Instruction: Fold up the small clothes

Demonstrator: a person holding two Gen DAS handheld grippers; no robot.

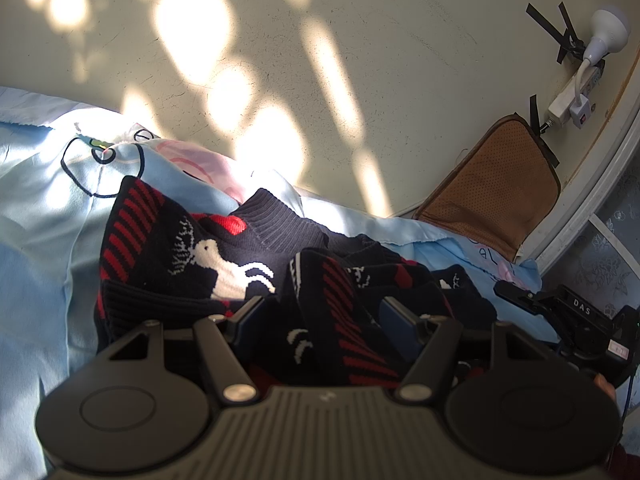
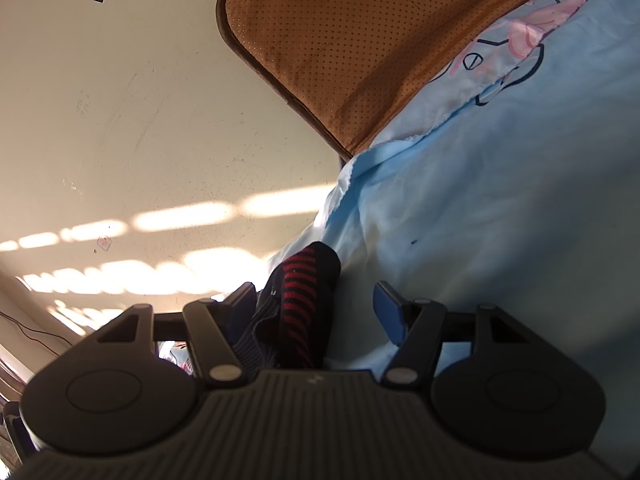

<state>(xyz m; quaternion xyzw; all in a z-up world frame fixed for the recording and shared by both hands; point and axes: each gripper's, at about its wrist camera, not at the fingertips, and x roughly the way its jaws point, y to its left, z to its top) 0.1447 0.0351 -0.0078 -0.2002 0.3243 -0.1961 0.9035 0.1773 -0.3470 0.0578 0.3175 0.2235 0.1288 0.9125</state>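
Note:
A dark navy knitted sweater [image 1: 208,256] with red stripes and a white reindeer lies crumpled on a light blue printed sheet [image 1: 44,200]. My left gripper [image 1: 324,316] stands open low over its near side. A red-striped fold of the knit [image 1: 344,320] lies between the blue pads, and I see no squeeze on it. In the right wrist view a red-striped end of the sweater [image 2: 304,296] rises between the fingers of my right gripper [image 2: 316,300]. It leans on the left finger [image 2: 240,304], with sheet showing beside the right one; this gripper is open.
A brown perforated cushion [image 1: 496,200] [image 2: 340,48] leans on the cream wall behind the sheet. A white power strip [image 1: 572,96] with a small lamp [image 1: 604,36] is taped to the wall. The right tool's black body [image 1: 580,316] is at the sweater's right edge.

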